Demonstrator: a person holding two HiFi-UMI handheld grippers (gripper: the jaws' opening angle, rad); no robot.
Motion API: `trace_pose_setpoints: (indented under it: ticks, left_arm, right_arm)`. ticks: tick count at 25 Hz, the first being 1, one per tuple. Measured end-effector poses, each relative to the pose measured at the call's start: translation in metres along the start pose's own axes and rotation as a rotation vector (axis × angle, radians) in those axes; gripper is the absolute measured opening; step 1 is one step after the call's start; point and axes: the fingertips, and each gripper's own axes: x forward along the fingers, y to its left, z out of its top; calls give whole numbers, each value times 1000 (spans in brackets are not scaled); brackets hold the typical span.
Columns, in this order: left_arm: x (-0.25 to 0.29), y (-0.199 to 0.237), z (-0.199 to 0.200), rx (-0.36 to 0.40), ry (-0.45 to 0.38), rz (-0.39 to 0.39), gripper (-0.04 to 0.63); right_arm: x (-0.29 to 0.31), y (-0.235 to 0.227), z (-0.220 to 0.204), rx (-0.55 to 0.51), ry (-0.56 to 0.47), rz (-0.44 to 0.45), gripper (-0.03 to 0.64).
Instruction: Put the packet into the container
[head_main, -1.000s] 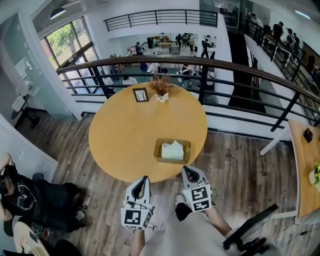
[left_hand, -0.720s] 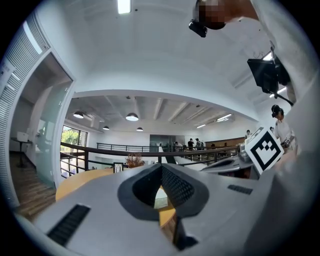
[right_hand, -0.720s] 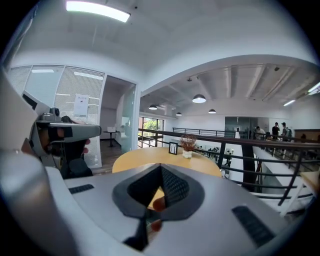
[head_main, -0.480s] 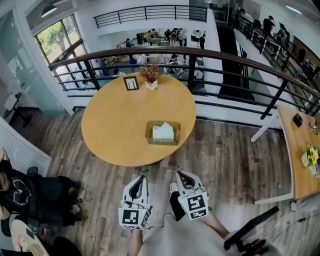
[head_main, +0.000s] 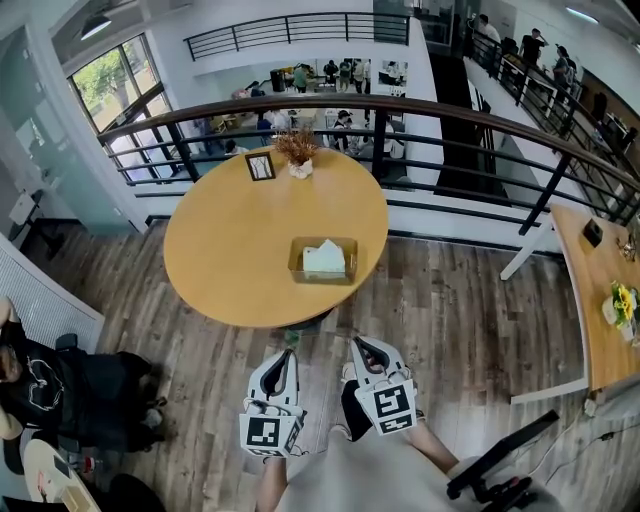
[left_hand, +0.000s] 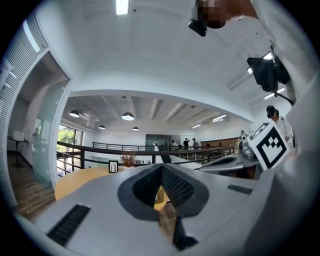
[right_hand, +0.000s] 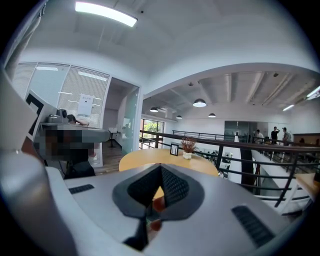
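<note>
A pale green packet (head_main: 323, 258) lies inside the shallow wooden container (head_main: 323, 281) on the near right part of the round yellow table (head_main: 230, 240). Both grippers hang over the wooden floor, short of the table's near edge and apart from the container. My left gripper (head_main: 288, 357) is shut with nothing in it, and its own view shows the jaw tips meeting (left_hand: 161, 167) in front of the table. My right gripper (head_main: 358, 346) is also shut and empty, its tips together (right_hand: 160, 167).
A small picture frame (head_main: 260, 166) and a vase of dried flowers (head_main: 297, 152) stand at the table's far edge. A dark curved railing (head_main: 450, 115) runs behind the table. A person (head_main: 40, 385) sits at lower left. Another table (head_main: 600, 300) stands at right.
The table and container have drawn away, up and to the left in the head view. Both grippers, earlier at the table's near edge, now hang over the floor. Both jaws stay shut.
</note>
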Motion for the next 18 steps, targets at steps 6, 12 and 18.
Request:
trace_pose_setpoints:
  ticks: [6,12,18]
  left_arm:
    - [1,2,-1,2,-4,9,5]
    - [0,5,1,-8,-12,17,5]
    - [-2,6,-1,-5,-10,17,5]
  right_arm:
    - [5,-1,-1,-7,3,6,3]
    - [9,1,4,-27,-5,13,3]
    - [10,5,4,-41,-4,16,3]
